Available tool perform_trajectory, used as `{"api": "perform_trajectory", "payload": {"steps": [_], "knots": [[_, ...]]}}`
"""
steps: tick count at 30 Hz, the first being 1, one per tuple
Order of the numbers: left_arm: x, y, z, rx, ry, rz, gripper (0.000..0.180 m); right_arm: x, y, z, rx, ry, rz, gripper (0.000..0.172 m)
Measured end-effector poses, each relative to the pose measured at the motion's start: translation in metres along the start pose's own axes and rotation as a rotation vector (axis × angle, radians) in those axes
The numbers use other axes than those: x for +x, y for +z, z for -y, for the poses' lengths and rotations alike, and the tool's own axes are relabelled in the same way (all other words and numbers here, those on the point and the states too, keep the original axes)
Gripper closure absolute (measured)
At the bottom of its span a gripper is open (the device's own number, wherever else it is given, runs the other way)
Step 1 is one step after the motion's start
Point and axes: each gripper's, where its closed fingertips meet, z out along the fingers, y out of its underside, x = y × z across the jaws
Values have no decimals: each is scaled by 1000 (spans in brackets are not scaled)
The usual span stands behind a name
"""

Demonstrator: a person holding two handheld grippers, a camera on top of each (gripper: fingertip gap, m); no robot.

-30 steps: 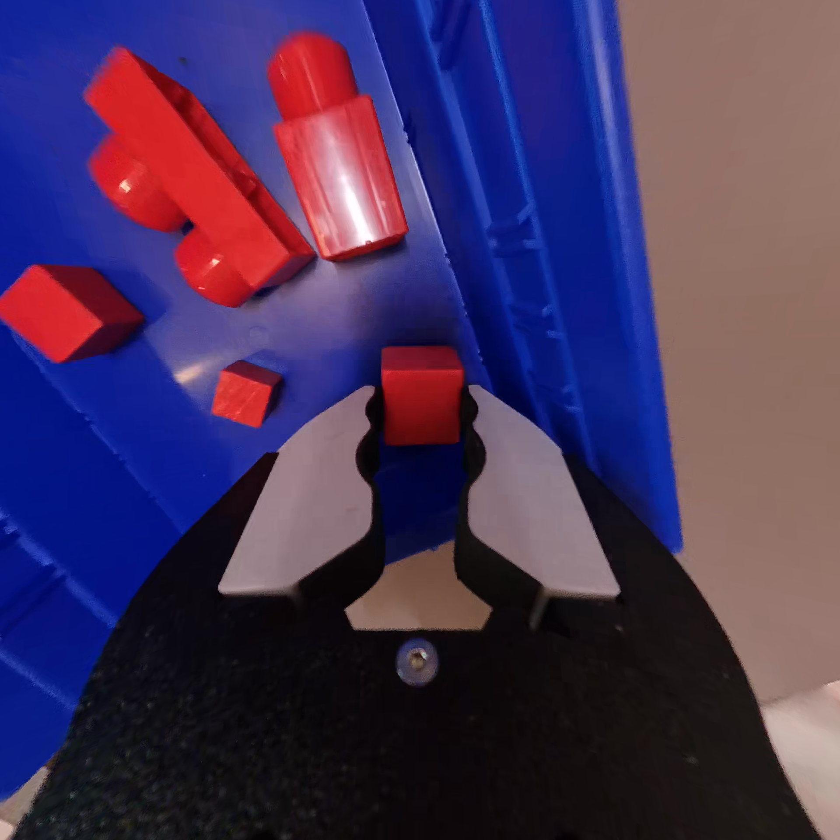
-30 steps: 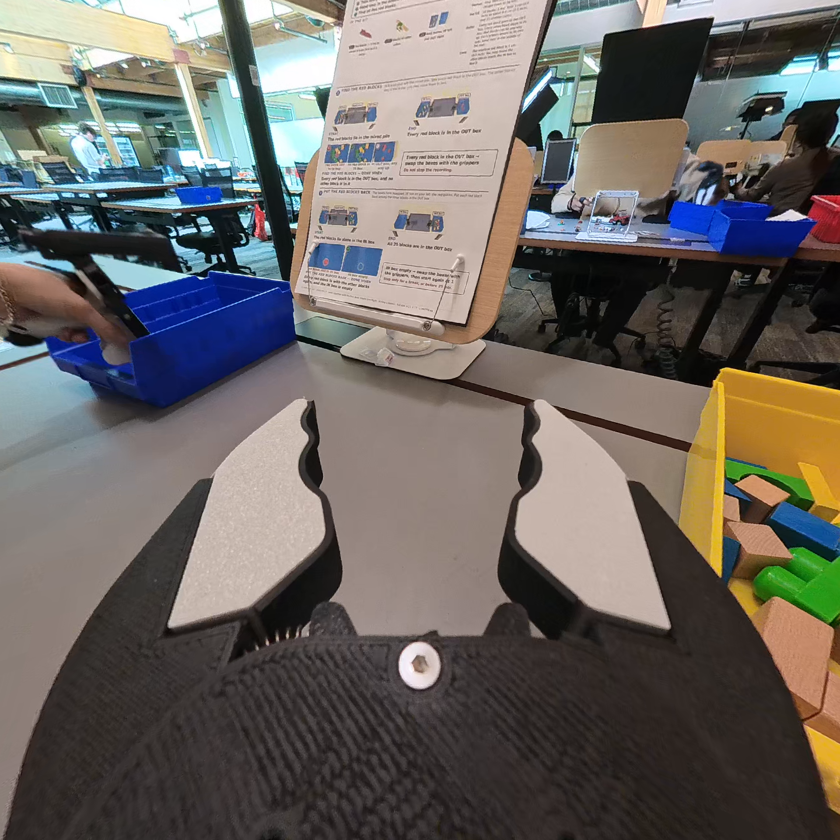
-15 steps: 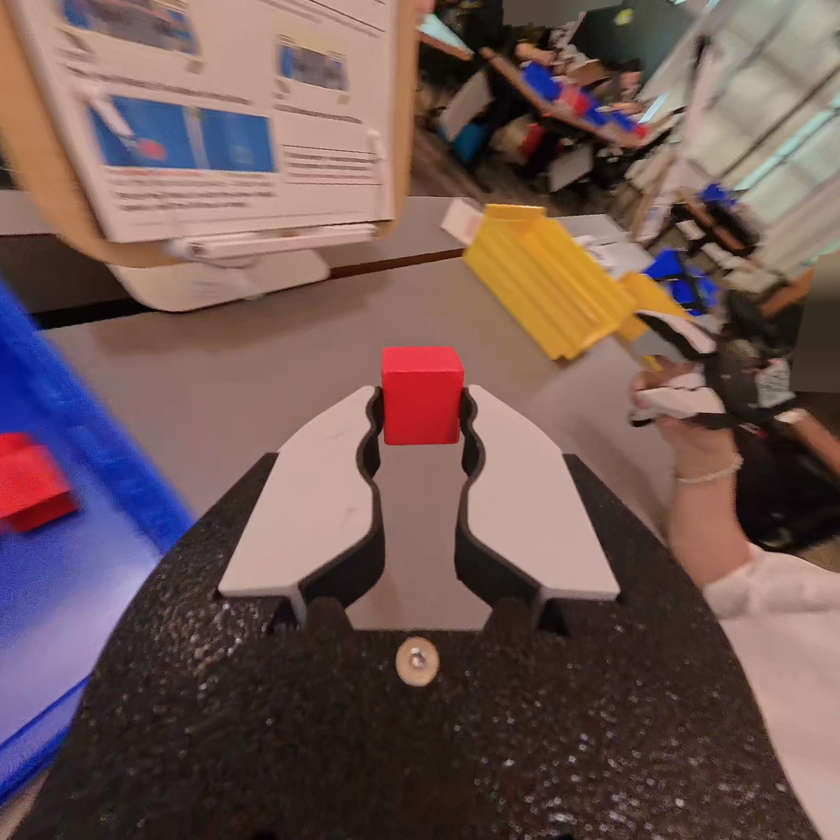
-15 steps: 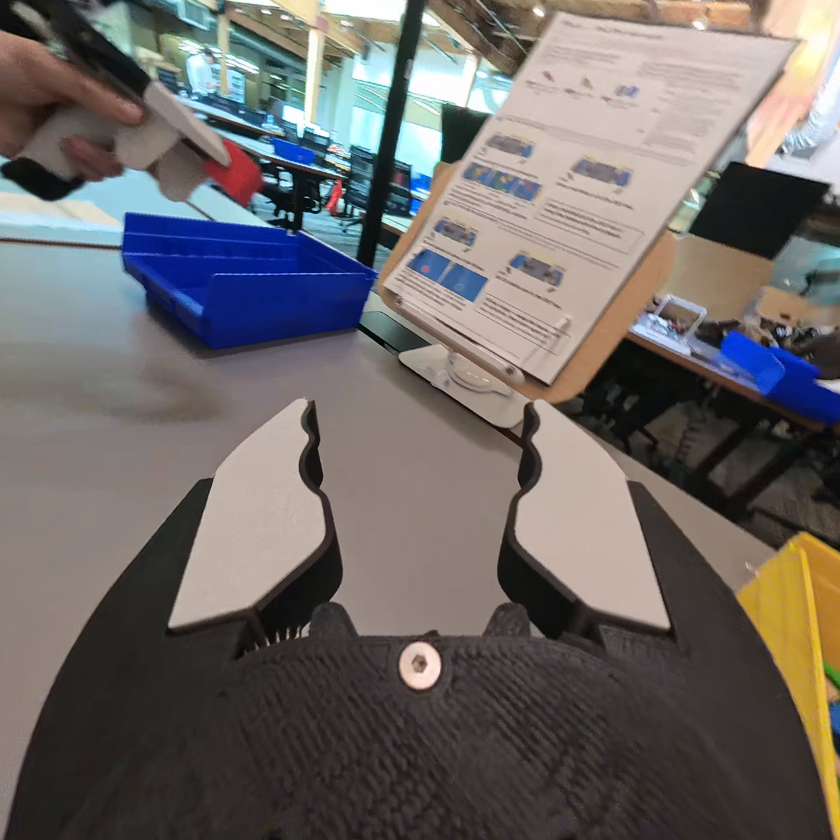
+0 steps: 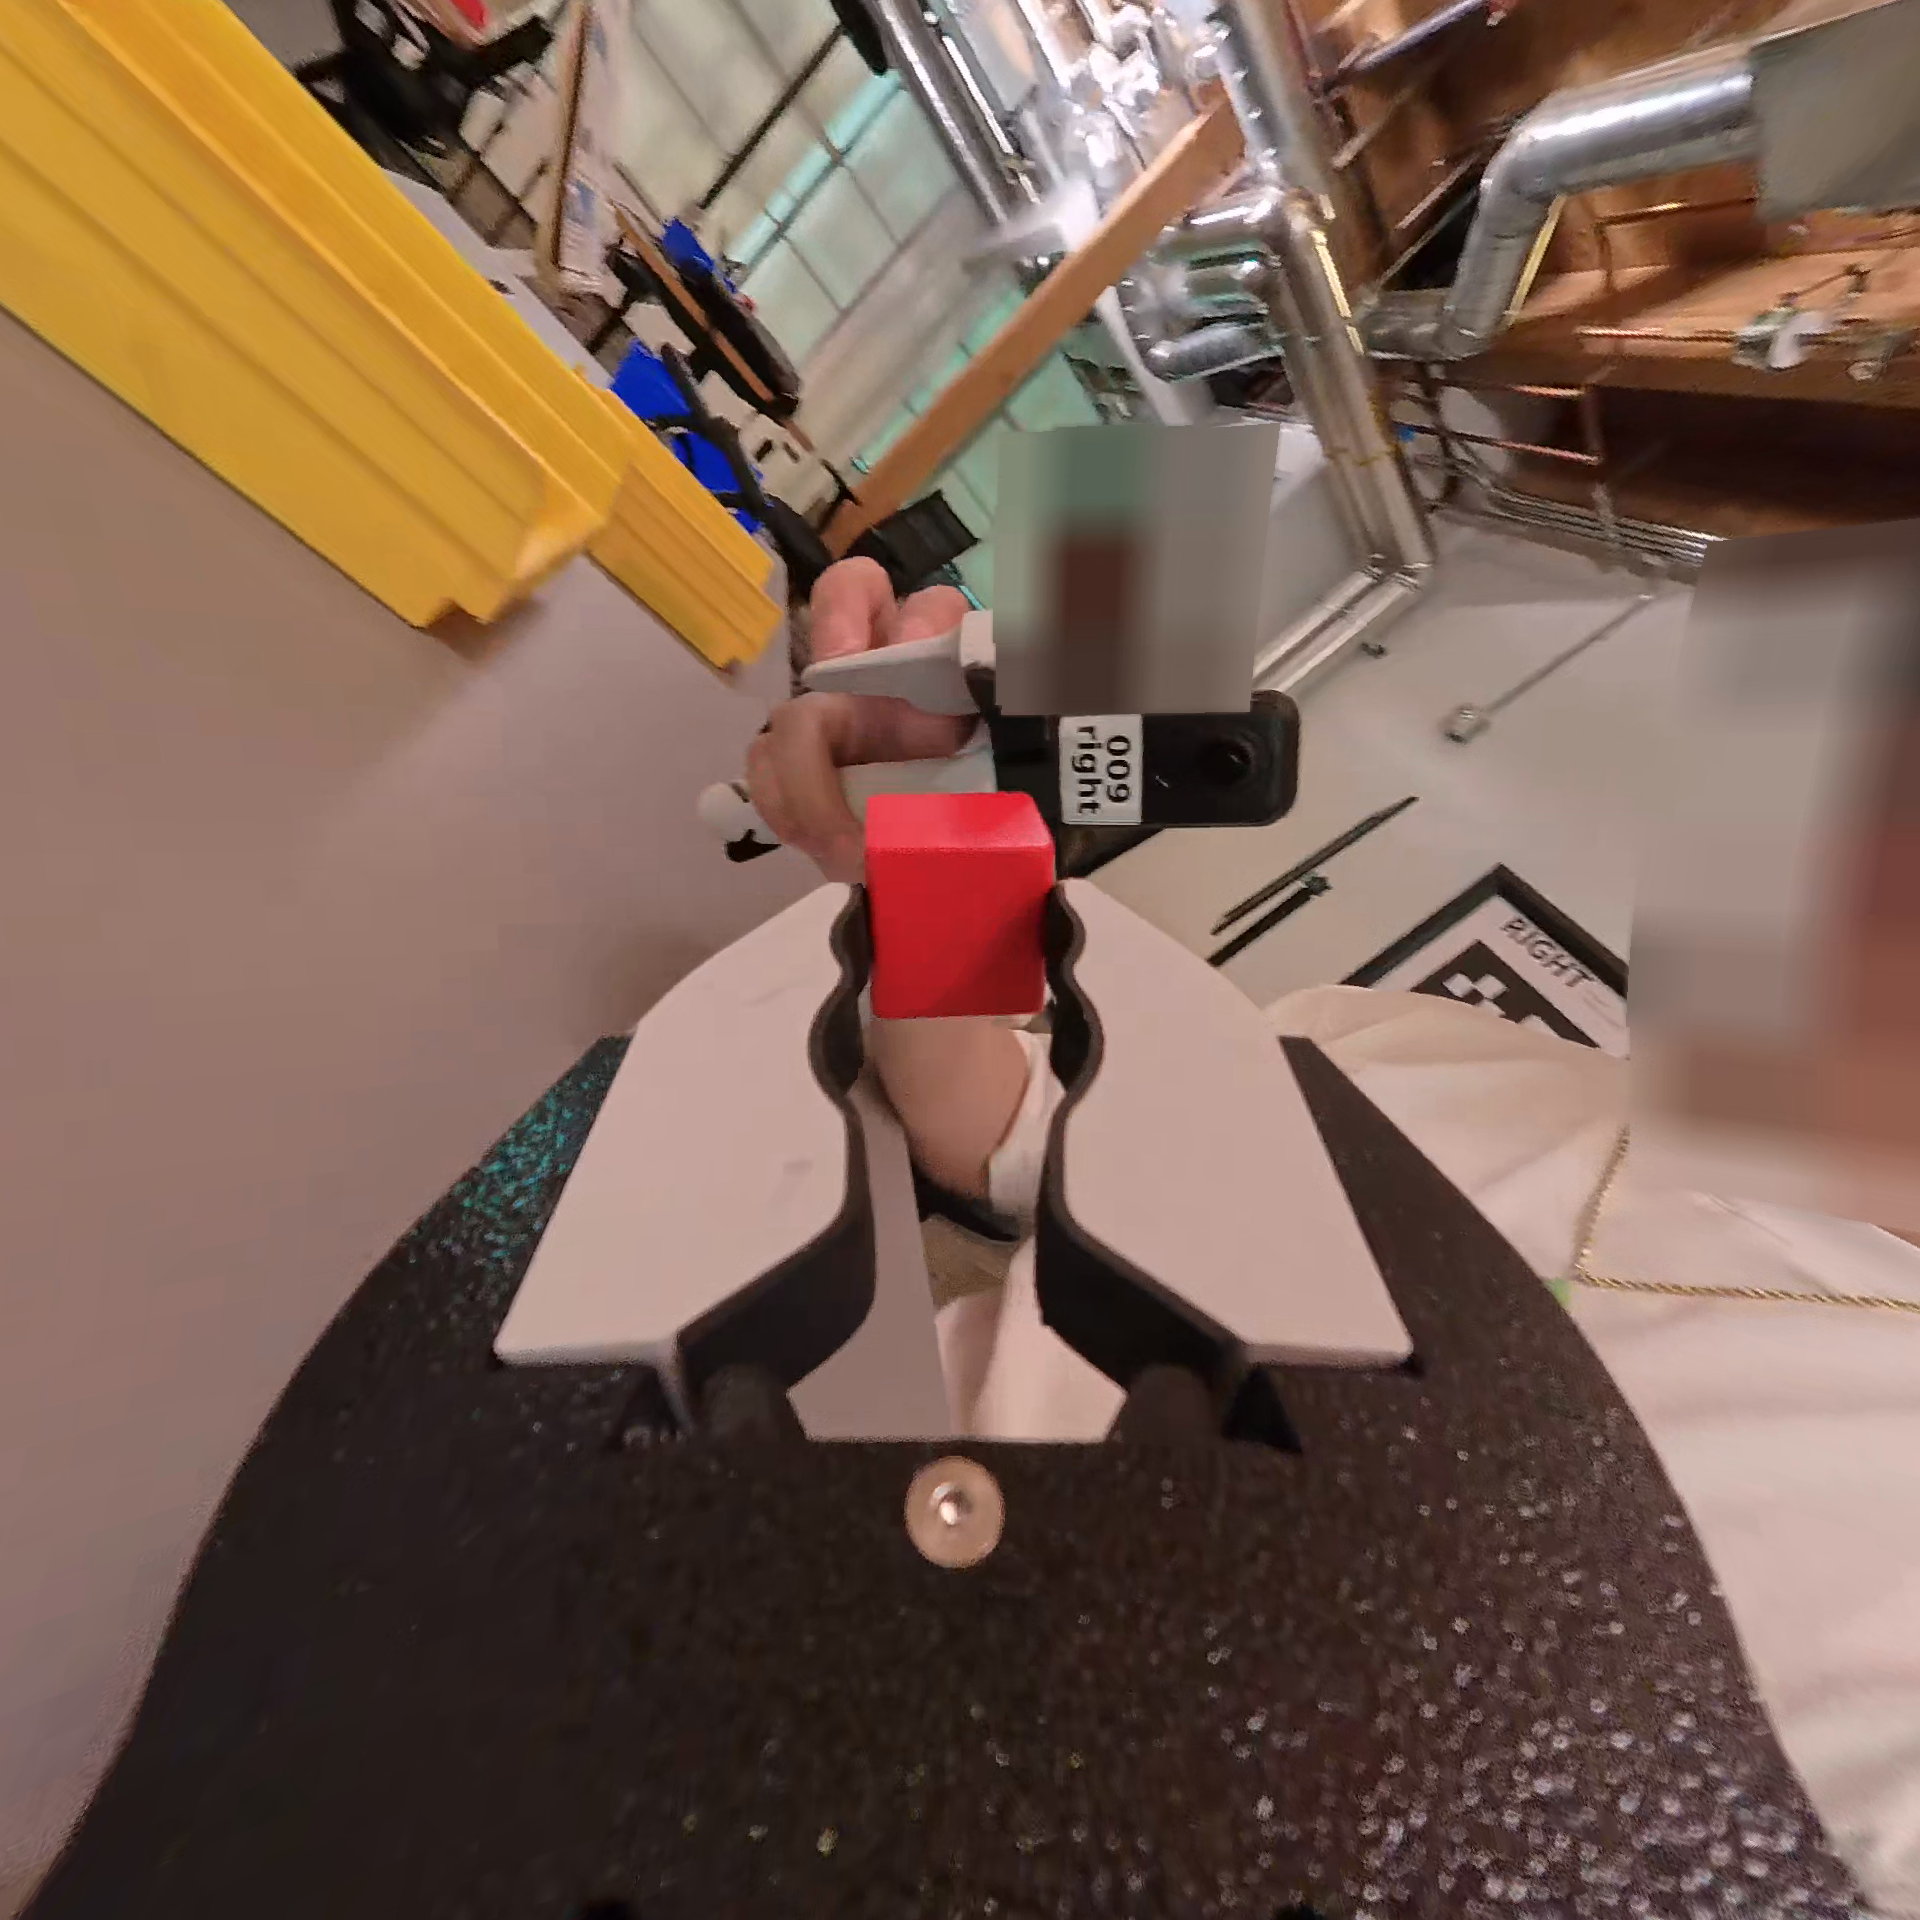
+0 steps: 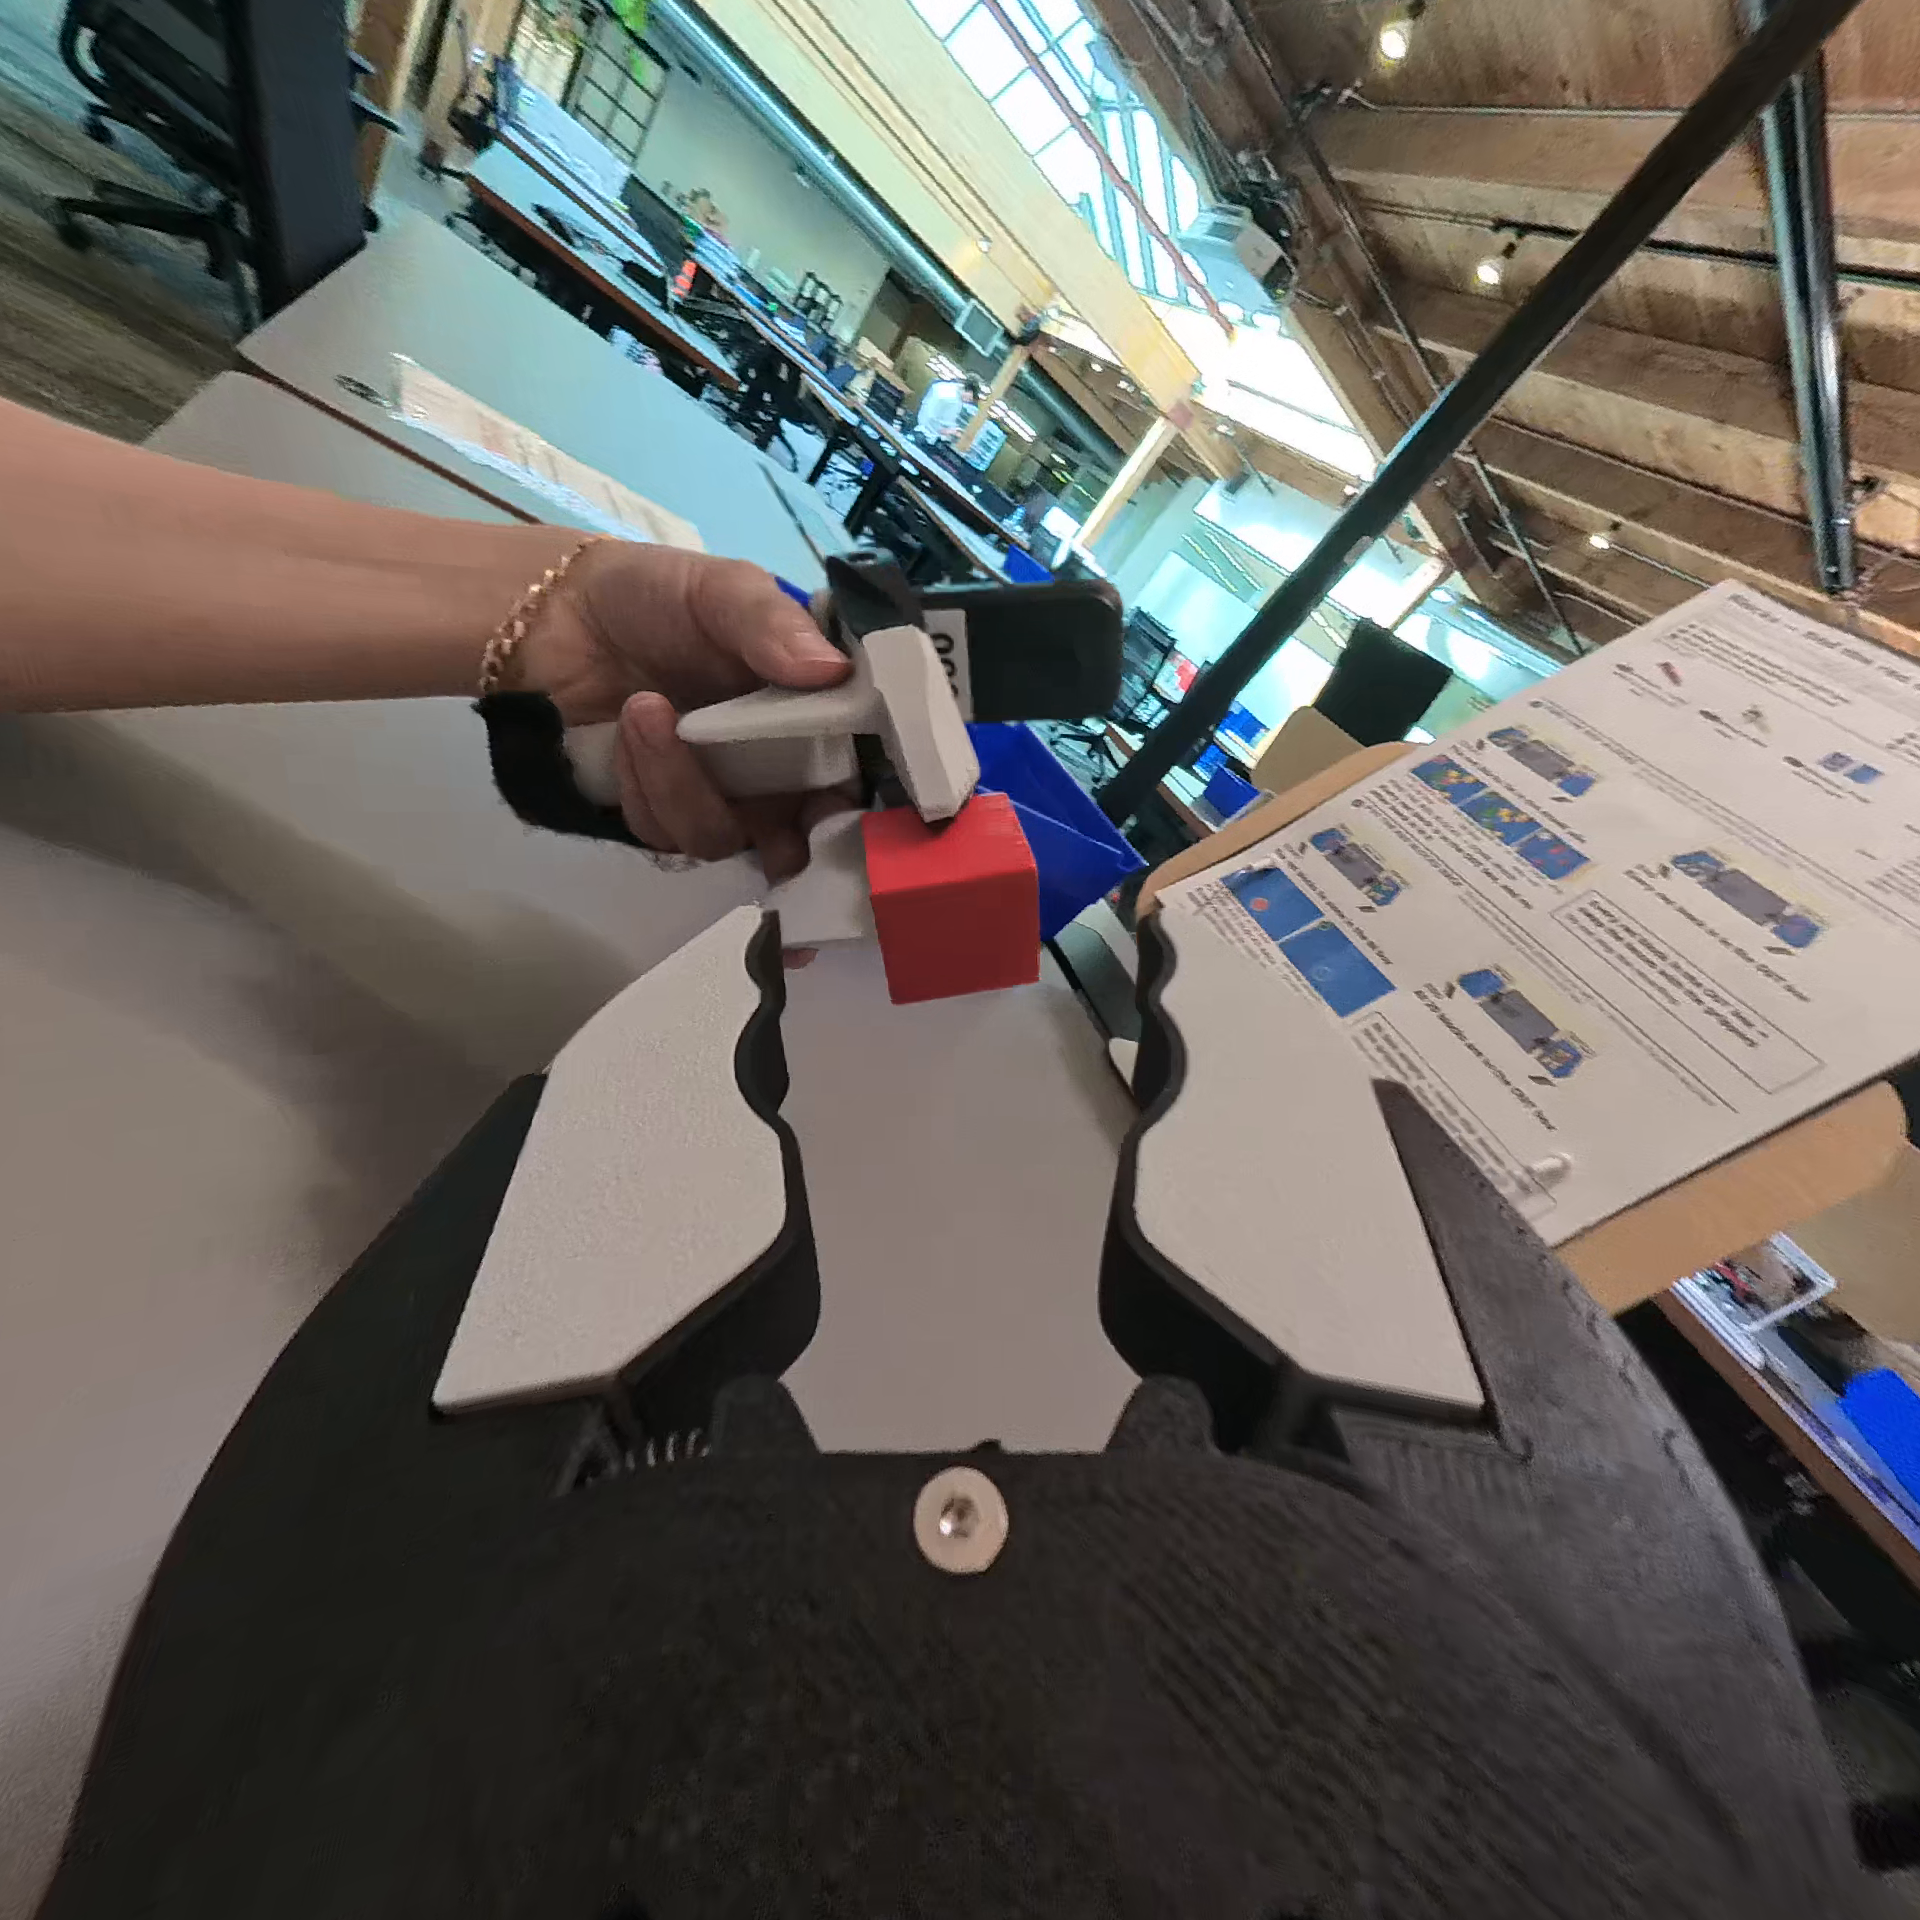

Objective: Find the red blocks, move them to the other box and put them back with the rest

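While the left tongs [image 5: 956,914] pinch a red cube [image 5: 954,920] at their tips, both pads pressed flat against its sides, the right tongs [image 6: 951,997] stand spread with nothing between them but bare grey counter [image 6: 208,1039]. Seen from the right tongs, the cube [image 6: 951,899] hangs just ahead of their tips, in line with the gap yet clear of both pads, gripped from the left by the other tongs, which a hand [image 6: 665,665] with a gold bracelet holds. Beyond the cube, to the right, lies a blue box [image 6: 1049,831], and further right a sheet of instructions [image 6: 1558,904] leans on a wooden stand. Seen from the left tongs, the right tongs' handle and the hand [image 5: 810,790] around it sit just behind the cube, and a yellow box [image 5: 312,343] lies on the counter up to the left.
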Motion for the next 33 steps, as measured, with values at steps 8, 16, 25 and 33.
{"api": "perform_trajectory", "payload": {"steps": [8,16,25,33], "knots": [[-5,9,-14,-21,-59,-78,149,-13,7,-10,-29,-57,34,138],[-56,-8,5,149,154,299,122,70,-41,-42,-208,165,-312,138],[-102,-38,11,139,385,757,120,189,-285,-160,-628,588,-1163,138],[-118,-37,0,96,310,755,124,213,-340,-236,-940,645,-1184,137]]}}
